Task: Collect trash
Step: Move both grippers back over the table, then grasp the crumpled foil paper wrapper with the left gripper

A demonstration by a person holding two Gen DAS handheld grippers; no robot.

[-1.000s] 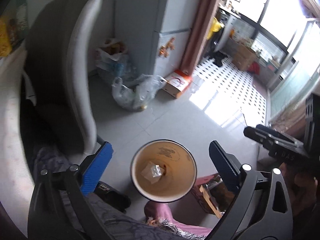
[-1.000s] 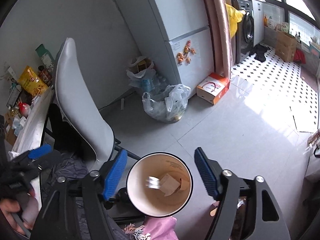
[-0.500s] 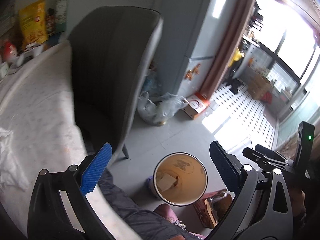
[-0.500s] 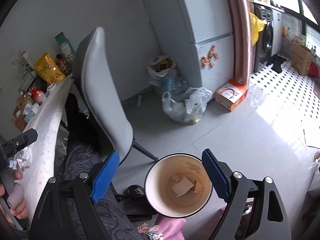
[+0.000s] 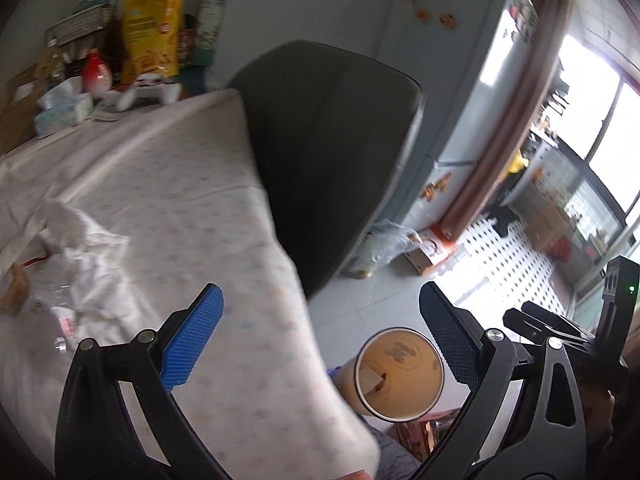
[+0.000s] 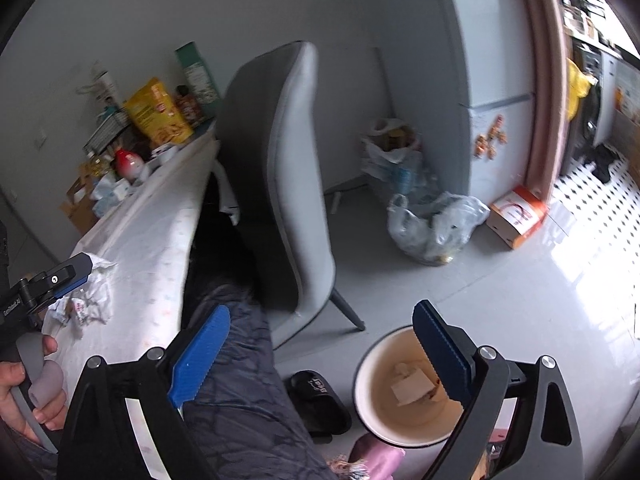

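— Pale, dotted cloth covers the surface (image 5: 168, 184), with grey floor tiles to the right of it. Where is the trash?

— Crumpled white wrappers (image 5: 76, 248) lie at the left edge of the left wrist frame, on the cloth, next to a small brown box (image 5: 14, 290). In the right wrist view the same crumpled wrappers (image 6: 86, 300) sit at middle left, just beside the tip of the left tongs (image 6: 60, 276).

— And the bin?

— A round paper bucket (image 6: 404, 392) stands on the floor at lower right of the right wrist frame, with scraps of paper inside. It shows in the left wrist view too, low and right of centre (image 5: 400, 376).

— State of the tongs?

— The left tongs (image 5: 320, 344) stand wide, blue pads apart, nothing between them. The right tongs (image 6: 324, 356) are opening, also with nothing gripped; the bucket only shows behind the right-hand finger.

— What surrounds all that?

— A grey chair (image 6: 280, 184) stands against the surface's edge, centre frame. A black slipper (image 6: 320, 404) lies on the floor just left of the bucket. Farther back, a clear plastic bag (image 6: 436, 224) and an orange-and-white box (image 6: 518, 216) rest by the fridge (image 6: 472, 60). A yellow snack bag (image 5: 154, 36) and a red-and-white bottle (image 5: 96, 76) stand at the surface's far end, upper left.
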